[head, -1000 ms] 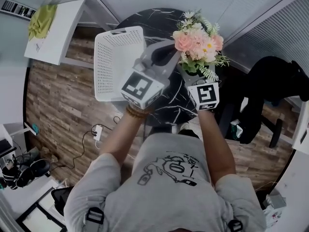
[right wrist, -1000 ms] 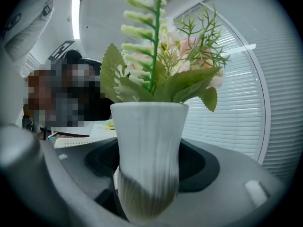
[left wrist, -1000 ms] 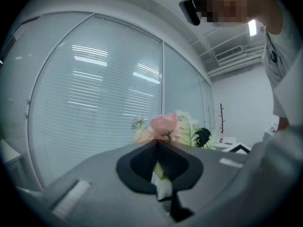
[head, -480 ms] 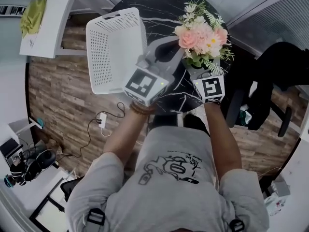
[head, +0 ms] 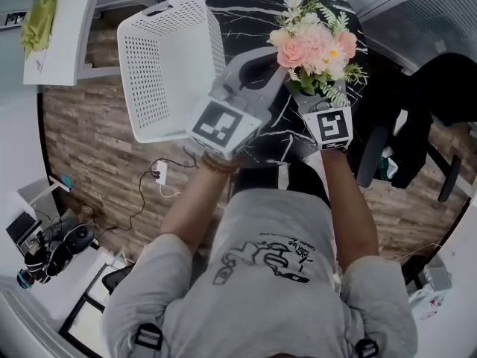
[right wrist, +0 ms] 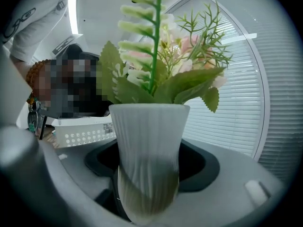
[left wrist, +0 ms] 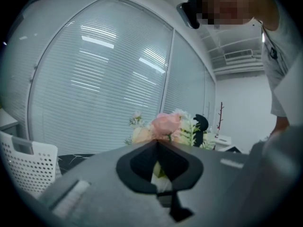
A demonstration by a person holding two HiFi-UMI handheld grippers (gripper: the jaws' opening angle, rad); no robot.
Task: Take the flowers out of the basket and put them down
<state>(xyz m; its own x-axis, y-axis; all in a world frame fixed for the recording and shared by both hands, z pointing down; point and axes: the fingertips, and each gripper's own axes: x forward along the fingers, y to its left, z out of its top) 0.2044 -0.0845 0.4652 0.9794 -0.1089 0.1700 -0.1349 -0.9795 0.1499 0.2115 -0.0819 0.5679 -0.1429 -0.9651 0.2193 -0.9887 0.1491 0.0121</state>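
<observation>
Right claw (head: pixel 307 101) clamped on ribbed white vase (right wrist: pixel 149 145), upright, pink and cream flowers (head: pixel 317 47) on top. Vase is out of the basket, over the black marble desk (head: pixel 246 6) near its right edge. Left claw (left wrist: pixel 156 144) has tips together and is empty, just beside the bouquet. White perforated basket (head: pixel 168 62) sits at the desk's left edge.

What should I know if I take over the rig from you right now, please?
Right gripper: shut on the white ribbed vase that holds the pink and cream flower bouquet, over the round black marble table.
Left gripper: jaws together, tips beside the vase; no grip visible.
White perforated plastic basket: at the table's left side, flowers already out.
Left to do: set the vase on the table and release it.
</observation>
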